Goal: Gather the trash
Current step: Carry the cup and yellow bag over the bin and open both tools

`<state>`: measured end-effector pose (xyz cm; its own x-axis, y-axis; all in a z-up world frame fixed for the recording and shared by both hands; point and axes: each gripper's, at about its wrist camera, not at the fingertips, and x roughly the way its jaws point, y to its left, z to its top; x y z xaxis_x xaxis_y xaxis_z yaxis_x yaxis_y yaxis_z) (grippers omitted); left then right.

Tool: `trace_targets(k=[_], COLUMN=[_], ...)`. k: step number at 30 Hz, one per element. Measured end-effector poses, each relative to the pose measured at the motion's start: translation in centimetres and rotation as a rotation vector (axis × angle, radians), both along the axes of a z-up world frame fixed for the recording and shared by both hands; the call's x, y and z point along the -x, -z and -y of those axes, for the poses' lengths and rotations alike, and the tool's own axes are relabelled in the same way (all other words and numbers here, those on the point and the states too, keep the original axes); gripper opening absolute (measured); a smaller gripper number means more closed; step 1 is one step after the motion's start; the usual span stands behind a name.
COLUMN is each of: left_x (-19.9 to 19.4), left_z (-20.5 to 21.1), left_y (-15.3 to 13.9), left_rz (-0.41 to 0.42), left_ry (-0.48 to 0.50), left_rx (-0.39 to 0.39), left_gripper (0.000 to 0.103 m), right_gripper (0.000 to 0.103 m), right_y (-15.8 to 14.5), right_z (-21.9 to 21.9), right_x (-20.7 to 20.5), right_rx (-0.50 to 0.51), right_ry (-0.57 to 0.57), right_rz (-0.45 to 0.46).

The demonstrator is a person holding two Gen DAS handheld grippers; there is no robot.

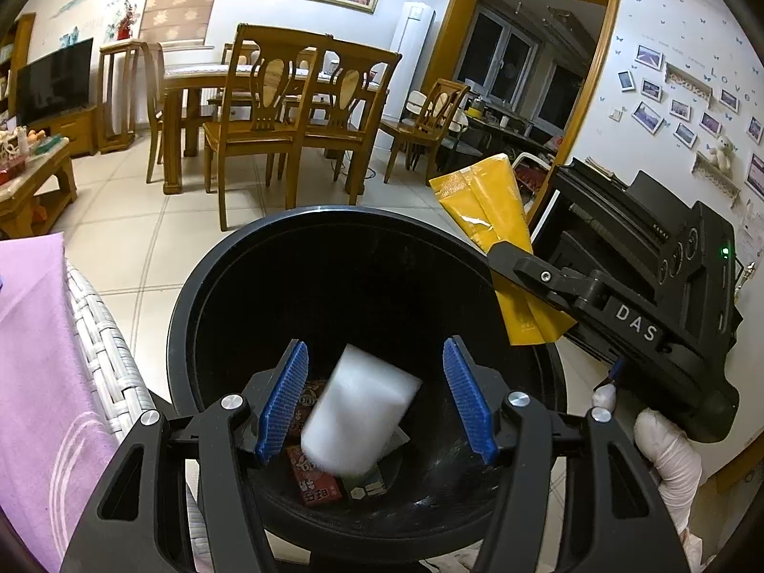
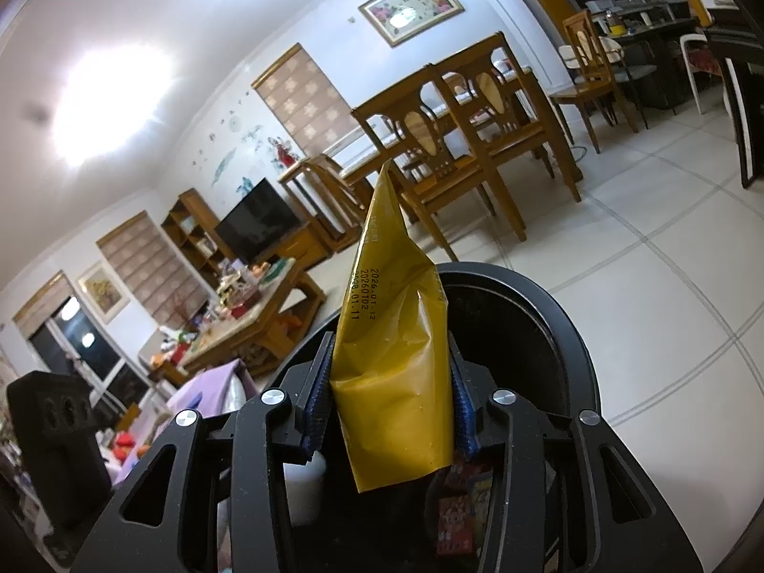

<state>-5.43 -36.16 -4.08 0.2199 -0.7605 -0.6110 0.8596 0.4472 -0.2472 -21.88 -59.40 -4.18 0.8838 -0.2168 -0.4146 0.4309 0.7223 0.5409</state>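
- Left wrist view: the left gripper (image 1: pixel 375 401) hangs over the round black trash bin (image 1: pixel 229 267), its blue pads (image 1: pixel 285 394) spread apart with nothing pressed between them.
- A white, blurred piece of trash (image 1: pixel 358 413) sits in the gap between the pads, clear of both, above the bin's inside.
- Red snack wrappers (image 1: pixel 313 475) lie on the bin's bottom.
- At the right, the right gripper (image 1: pixel 513 265) reaches over the bin's rim with a yellow packet (image 1: pixel 487 205) in its fingers; a white-gloved hand (image 1: pixel 668 449) shows below it.
- A purple cloth (image 1: pixel 38 358) on a white woven seat lies to the left.
- Right wrist view: the right gripper (image 2: pixel 391 396) is clamped on the yellow packet (image 2: pixel 394 358), which stands up between the pads, creased, above the trash bin (image 2: pixel 549 315).
- The left gripper's black body (image 2: pixel 57 439) shows at the lower left.
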Motion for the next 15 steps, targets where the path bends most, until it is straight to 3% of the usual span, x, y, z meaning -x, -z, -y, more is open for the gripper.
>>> trace_targets(k=[2,4,6,15], left_x=[-0.1,0.0,0.1,0.1], left_z=[0.1,0.2,0.0,0.0], left_y=[0.1,0.0,-0.2,-0.1], left_rz=[-0.007,-0.003,0.009,0.019], left_ry=[-0.005,-0.010,-0.014,-0.026], left_rx=[-0.007,-0.002,0.013,0.014], left_gripper=[0.060,0.073,0.078,0.086], right_gripper=[0.054,0.063,0.068,0.074], right_y=[0.2,0.3,0.3,0.1], right_z=[-0.1,-0.1,-0.2,-0.6], right_x=[0.1,0.2,0.5,1.0], right_rx=[-0.012,-0.016,-0.021,-0.027], right_ry=[0.007,0.015,0.020,0.024], right_rz=[0.009,0.017,0.034,0.051])
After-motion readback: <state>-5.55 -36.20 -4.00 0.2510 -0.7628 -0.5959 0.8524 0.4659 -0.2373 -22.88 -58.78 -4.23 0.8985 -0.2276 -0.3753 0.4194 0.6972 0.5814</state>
